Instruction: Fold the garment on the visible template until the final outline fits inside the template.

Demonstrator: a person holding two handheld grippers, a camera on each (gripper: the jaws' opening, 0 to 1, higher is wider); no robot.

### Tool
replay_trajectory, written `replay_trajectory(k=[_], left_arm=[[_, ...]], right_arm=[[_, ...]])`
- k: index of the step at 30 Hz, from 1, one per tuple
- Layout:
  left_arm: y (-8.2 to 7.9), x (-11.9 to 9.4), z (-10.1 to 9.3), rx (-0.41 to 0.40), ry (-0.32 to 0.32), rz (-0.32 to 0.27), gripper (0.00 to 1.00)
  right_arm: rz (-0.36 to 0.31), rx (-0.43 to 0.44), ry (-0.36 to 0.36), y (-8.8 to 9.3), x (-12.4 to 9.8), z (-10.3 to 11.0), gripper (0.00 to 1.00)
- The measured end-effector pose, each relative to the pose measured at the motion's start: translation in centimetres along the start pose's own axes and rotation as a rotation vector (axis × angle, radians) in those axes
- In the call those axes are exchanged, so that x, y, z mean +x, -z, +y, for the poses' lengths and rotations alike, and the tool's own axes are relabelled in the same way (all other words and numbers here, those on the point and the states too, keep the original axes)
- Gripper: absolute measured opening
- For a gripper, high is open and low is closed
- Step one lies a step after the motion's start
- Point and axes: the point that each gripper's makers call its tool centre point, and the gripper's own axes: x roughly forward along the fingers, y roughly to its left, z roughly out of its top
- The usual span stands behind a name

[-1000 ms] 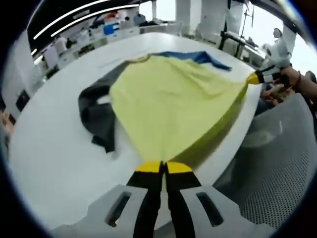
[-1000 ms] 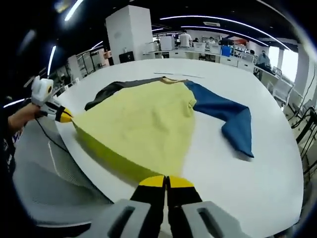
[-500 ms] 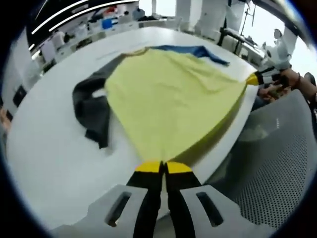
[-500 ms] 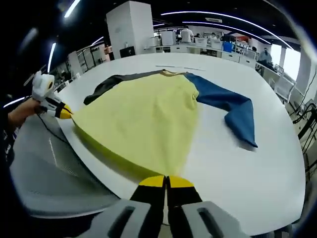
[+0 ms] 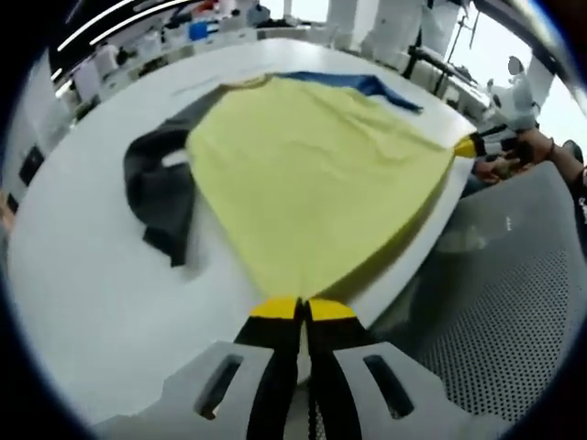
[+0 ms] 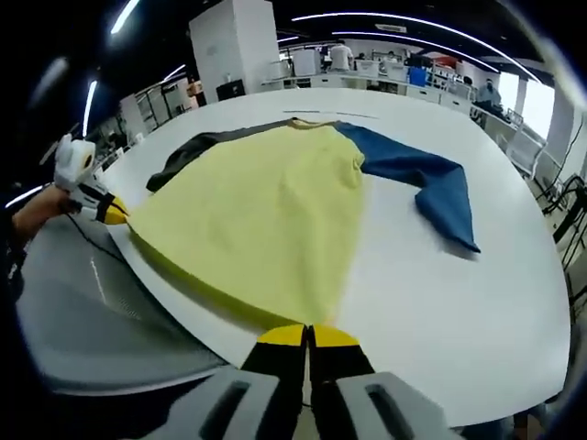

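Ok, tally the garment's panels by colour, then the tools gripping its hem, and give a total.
Yellow body panel: 1
Blue sleeve: 1
Dark grey sleeve: 1
Tools shut on the hem: 2, the left tool and the right tool
Total: 5

The left gripper view looks from the near edge across the white tabletop, close behind one hem corner of the yellow garment with dark grey and blue sleeves. The right gripper view faces the same tabletop and garment from the other hem corner, so both share the yellow panel.
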Motion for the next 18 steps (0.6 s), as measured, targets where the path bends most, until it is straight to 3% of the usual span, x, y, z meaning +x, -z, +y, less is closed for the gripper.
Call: replay_trajectory(k=[5,12,18], left_arm=[[0.29,0.02,0.05,-0.016,-0.004,0.008,0.00],[0.74,-0.04,-0.20,-0.024,-0.012,0.039,0.02],[0.77,-0.55,-0.12,-0.071,-0.016,0.016,0.23]], right_arm=[[-0.031,0.108,-0.034,-0.14,-0.11,0.33,0.00],[-0.010,0.117,-0.034,0.27,-0.31,0.25,0.00],[-0.014,0.135,-0.036,-0.01,-0.79,0.14,0.07]])
